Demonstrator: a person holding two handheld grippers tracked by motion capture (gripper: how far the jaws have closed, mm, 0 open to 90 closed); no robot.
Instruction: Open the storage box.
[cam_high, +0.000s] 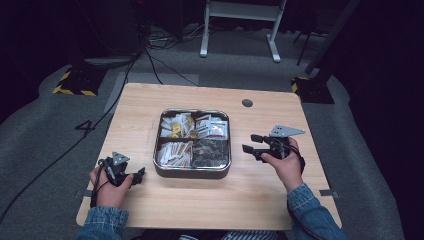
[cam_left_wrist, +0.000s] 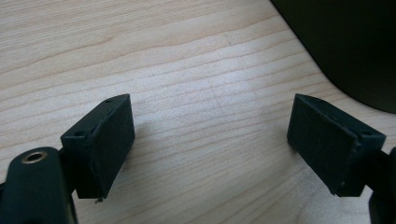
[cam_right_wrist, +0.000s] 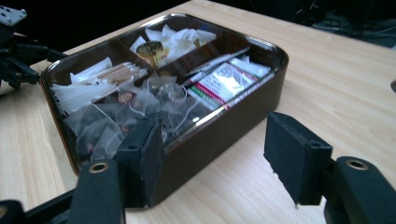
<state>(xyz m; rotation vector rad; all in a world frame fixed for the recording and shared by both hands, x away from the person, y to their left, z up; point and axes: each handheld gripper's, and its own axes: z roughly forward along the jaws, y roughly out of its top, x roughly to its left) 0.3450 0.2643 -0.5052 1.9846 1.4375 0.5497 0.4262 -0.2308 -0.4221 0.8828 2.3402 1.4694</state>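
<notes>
Metal tray (cam_high: 194, 172) with four compartments sits at the centre of the wooden bench (cam_high: 260, 200). Right tool (cam_high: 254, 142), at 3 o'clock from it, is spread and empty, facing the tea bags (cam_right_wrist: 140, 109). Left tool (cam_high: 137, 175), at 8 o'clock, is spread too. I judge the approach step; next, reach in and pinch one bag.

We saw the counter (cam_high: 200, 200) lit brightly from above while the room around it lay nearly black. The tray's (cam_high: 192, 172) metal rim glinted, and both gripper views were soft, their near jaws blurred.
</notes>
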